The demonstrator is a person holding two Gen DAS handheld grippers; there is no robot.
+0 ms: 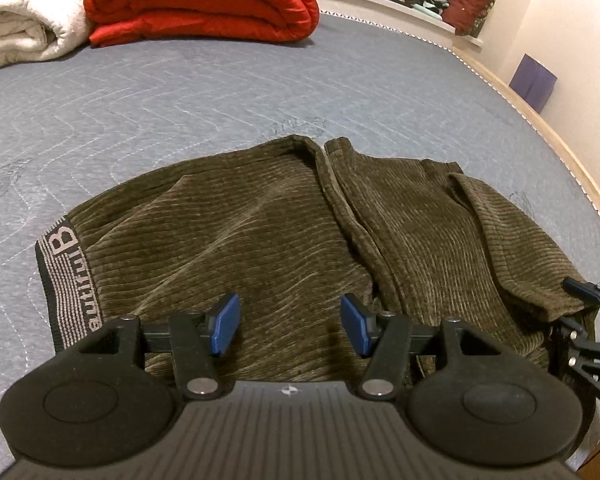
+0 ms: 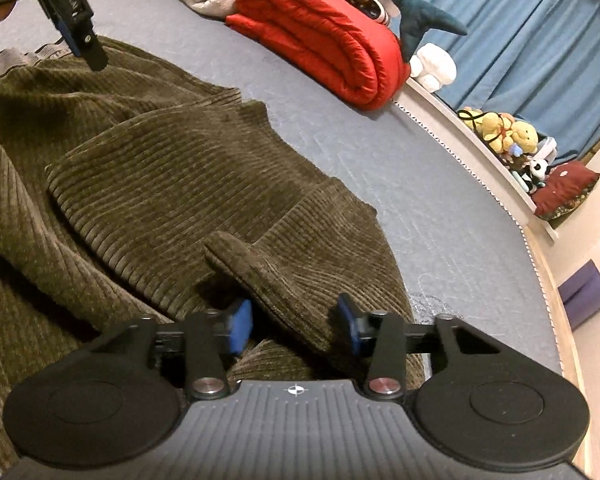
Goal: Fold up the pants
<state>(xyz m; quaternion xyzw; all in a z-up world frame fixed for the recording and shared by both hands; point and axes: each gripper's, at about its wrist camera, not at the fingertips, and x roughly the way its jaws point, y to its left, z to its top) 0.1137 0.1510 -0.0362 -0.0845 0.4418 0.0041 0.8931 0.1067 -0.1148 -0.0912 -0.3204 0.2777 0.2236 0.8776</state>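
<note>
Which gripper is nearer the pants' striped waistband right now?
Left. The left gripper hovers over the pants just beside the waistband; the right gripper is at the far leg end.

The pants (image 1: 260, 232) have a striped band (image 1: 62, 280) at the top edge. On that band stands a big letter "B". Smaller letters run along the band after it, but they are squashed and I cannot read them for sure. In the right wrist view, the left gripper (image 2: 86, 46) has small pale print along its black side. It may start with "Gen", but it is too blurry to tell.
</note>
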